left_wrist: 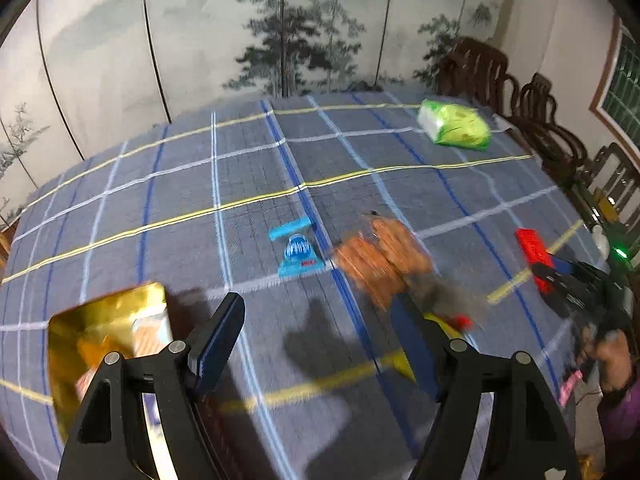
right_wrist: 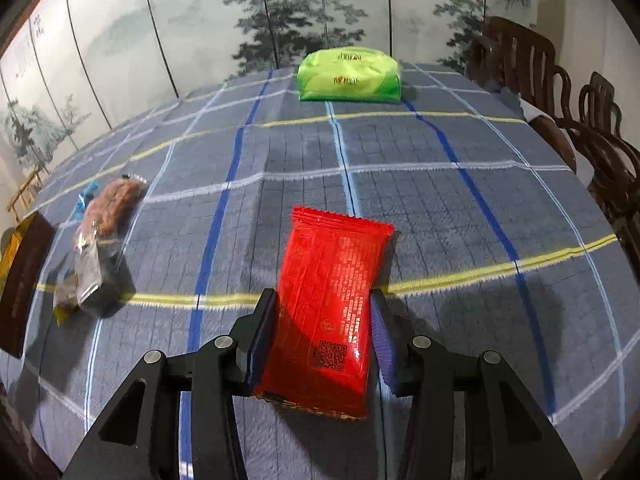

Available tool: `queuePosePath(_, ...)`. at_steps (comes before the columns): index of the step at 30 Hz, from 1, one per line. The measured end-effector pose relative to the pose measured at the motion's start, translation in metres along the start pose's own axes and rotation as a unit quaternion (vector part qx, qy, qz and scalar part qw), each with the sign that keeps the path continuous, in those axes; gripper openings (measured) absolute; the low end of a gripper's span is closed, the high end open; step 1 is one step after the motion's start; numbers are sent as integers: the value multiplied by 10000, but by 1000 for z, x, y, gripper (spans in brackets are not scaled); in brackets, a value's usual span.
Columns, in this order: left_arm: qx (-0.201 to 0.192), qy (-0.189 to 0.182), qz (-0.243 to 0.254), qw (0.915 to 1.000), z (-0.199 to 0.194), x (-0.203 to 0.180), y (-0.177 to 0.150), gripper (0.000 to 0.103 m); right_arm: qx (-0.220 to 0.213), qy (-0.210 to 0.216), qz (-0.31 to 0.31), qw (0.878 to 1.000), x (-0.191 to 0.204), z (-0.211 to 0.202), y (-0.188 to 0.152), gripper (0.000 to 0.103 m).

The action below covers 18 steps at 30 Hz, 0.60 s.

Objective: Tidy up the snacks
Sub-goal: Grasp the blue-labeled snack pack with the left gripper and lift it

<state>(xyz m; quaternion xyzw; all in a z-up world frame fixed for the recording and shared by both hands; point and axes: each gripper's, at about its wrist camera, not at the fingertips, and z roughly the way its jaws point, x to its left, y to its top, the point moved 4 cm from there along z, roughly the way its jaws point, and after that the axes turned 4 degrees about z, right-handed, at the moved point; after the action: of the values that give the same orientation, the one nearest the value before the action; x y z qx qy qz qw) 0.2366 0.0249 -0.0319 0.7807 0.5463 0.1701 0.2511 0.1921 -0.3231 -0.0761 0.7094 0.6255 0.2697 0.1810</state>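
Right claw (right_wrist: 324, 312) is clamping a red snack pkt (right_wrist: 334, 300) above the plaid-clothed surface (right_wrist: 460, 216); it's showing a QR code and white print too small to read. Green pack (right_wrist: 349, 76) is sitting at the far edge w/ round logos, text illegible. Left claw (left_wrist: 316, 340) is hanging w/ jaws apart, nothing between, while a blurred brown snack bag (left_wrist: 380, 260), blue pkt (left_wrist: 298, 252) and half cut-off gold pouch (left_wrist: 100, 344) are lying nearby.
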Motion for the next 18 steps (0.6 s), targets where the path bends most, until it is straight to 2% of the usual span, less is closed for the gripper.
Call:
queuePosePath(1, 114, -48, 33, 9999, 17, 0, 7, 72, -36, 26, -5, 10000, 0, 1, 0, 47)
queuePosePath(4, 237, 116, -15, 9997, 45, 7, 19, 72, -75, 178, 89, 9998, -4, 1, 1, 47)
queuePosePath(9, 536, 145, -434, 9975, 84, 27, 31, 70, -83, 363, 206, 9991, -6, 0, 1, 47)
queuePosePath(11, 710, 183, -549, 9958, 98, 34, 32, 65, -84, 388, 220, 9990, -6, 1, 1, 47)
queuePosePath(13, 857, 57, -654, 9942, 109, 39, 30, 48, -87, 419, 240, 9988, -6, 0, 0, 47)
queuePosePath(14, 915, -18, -675, 9935, 113, 39, 28, 43, -88, 434, 250, 9987, -7, 0, 0, 47)
queuePosePath(15, 991, -111, -695, 9926, 117, 40, 26, 27, -87, 442, 256, 9987, -6, 0, 1, 47)
queuePosePath(18, 895, 46, -608, 9941, 116, 38, 23, 23, -87, 425, 246, 9988, -7, 0, 0, 47)
